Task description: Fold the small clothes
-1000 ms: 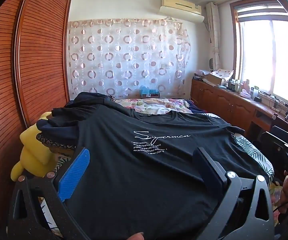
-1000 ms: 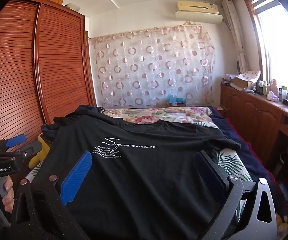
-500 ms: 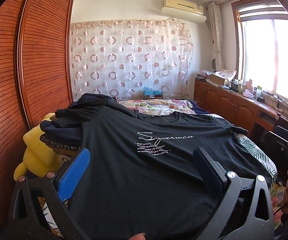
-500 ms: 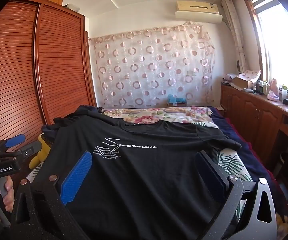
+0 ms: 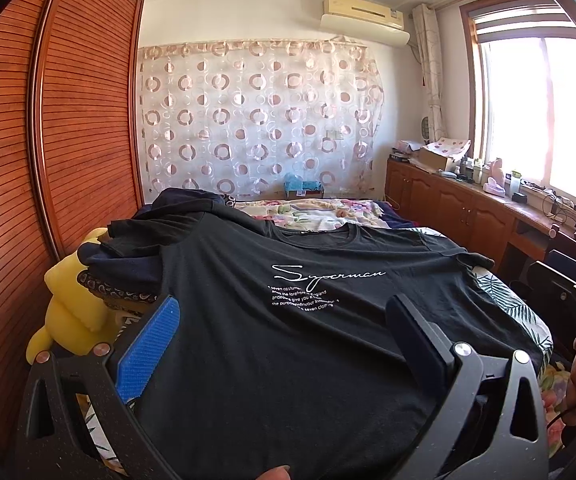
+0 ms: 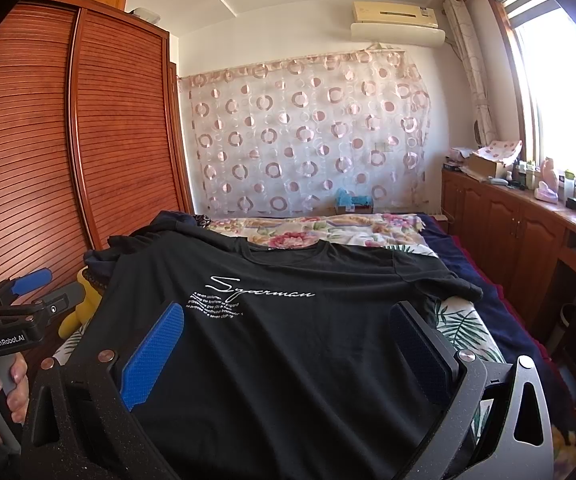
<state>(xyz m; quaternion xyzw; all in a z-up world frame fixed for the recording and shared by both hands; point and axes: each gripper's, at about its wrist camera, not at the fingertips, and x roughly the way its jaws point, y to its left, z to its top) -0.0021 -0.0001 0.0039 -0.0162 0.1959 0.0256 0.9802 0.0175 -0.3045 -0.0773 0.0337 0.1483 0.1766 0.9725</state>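
Cloth fills the near field: a black T-shirt (image 5: 288,320) lies flat on the bed (image 5: 320,214), hem near, collar far, so its long axis runs straight away from both tools. At the left, the left tongs (image 5: 283,320) hover spread wide over the lower left of the shirt, pinching nothing. At the right, the right tongs (image 6: 288,328) are likewise spread and empty over the lower right. Neither is clearly nearer; the left sleeve overlaps a dark clothes pile (image 5: 127,256), so that side probably needs freeing first.
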